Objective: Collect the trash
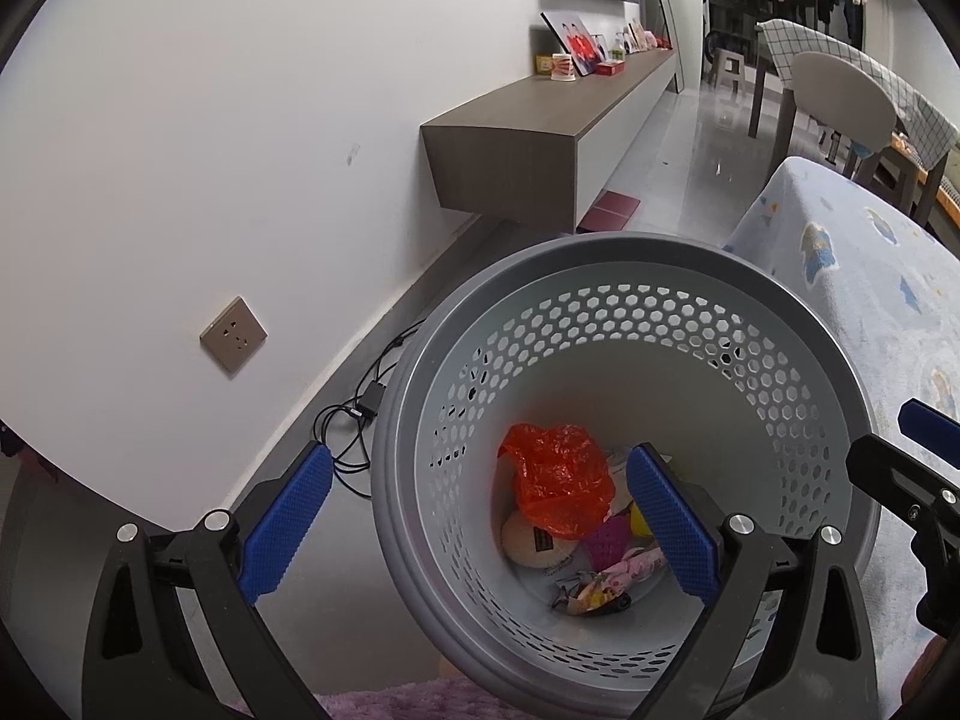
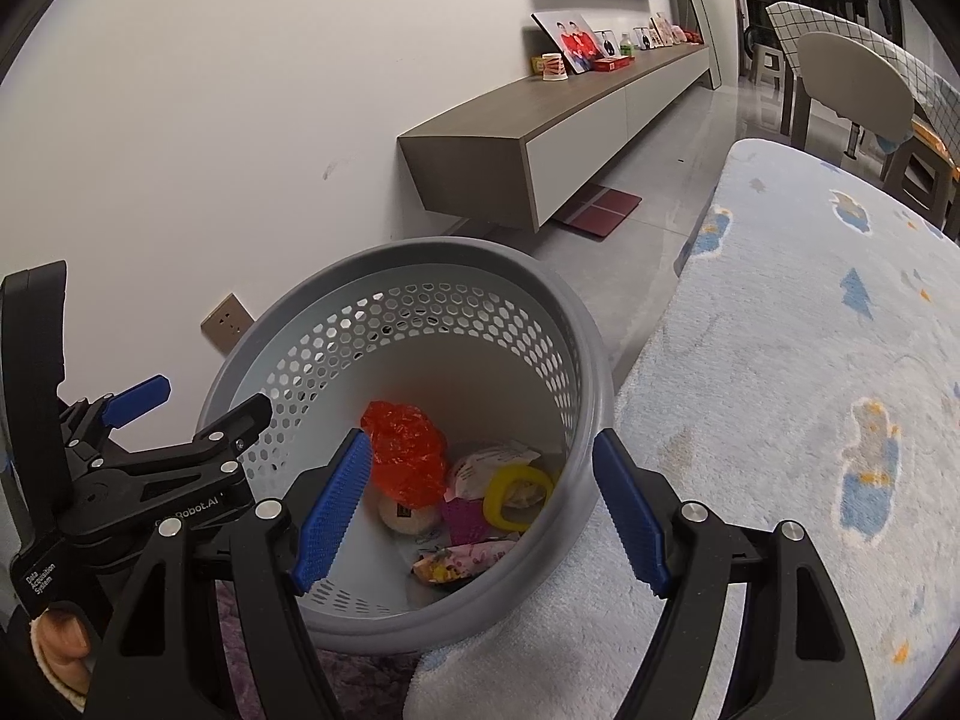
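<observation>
A grey perforated trash basket [image 1: 630, 264] stands on the floor by the wall; it also shows in the right wrist view [image 2: 420, 252]. Inside lie a crumpled red plastic bag [image 1: 558, 480], a round beige item [image 1: 534, 540], a purple piece [image 1: 606, 540], a pink wrapper [image 1: 636, 567] and a yellow ring [image 2: 516, 495]. My left gripper [image 1: 480, 522] is open and empty, its right finger over the basket mouth. My right gripper [image 2: 480, 510] is open and empty, hovering over the basket's near rim. The left gripper shows in the right wrist view [image 2: 198, 414] at the left.
A light blue patterned rug [image 2: 810, 390] lies right of the basket, a purple fuzzy mat [image 1: 390, 702] in front. A wall socket [image 1: 234, 333] and black cables [image 1: 360, 420] are left of it. A floating cabinet [image 1: 540, 120] runs along the wall. Chairs and a table [image 1: 840, 96] stand far right.
</observation>
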The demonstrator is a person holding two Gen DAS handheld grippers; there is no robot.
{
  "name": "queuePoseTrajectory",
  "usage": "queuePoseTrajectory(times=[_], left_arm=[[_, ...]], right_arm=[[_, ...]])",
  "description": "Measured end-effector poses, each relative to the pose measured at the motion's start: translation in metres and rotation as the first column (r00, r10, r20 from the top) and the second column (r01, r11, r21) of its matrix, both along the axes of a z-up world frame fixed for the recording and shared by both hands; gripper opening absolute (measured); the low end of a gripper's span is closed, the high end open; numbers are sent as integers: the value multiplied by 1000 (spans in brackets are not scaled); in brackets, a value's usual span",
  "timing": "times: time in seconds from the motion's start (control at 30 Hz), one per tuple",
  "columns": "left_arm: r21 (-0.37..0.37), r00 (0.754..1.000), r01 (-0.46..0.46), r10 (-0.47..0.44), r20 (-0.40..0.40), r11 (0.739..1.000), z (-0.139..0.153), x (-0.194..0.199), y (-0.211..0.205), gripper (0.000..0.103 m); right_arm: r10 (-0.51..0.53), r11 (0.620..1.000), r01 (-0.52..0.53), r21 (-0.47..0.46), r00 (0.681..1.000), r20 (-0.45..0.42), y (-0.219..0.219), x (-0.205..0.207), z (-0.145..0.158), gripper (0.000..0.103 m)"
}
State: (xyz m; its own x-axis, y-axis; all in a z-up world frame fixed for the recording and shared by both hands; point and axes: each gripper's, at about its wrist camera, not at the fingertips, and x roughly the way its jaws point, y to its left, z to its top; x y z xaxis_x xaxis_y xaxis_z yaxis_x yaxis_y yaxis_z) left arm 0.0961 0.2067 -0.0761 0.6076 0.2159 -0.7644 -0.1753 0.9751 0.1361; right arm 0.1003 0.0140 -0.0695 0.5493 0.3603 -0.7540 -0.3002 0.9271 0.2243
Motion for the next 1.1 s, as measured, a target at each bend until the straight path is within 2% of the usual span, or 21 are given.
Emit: queuePoseTrajectory(times=[1.1], left_arm=[[-2, 1000, -1, 1, -30, 1000, -5, 3, -5, 97]], right_arm=[[-12, 1000, 12, -5, 1000, 6, -4, -4, 3, 73]])
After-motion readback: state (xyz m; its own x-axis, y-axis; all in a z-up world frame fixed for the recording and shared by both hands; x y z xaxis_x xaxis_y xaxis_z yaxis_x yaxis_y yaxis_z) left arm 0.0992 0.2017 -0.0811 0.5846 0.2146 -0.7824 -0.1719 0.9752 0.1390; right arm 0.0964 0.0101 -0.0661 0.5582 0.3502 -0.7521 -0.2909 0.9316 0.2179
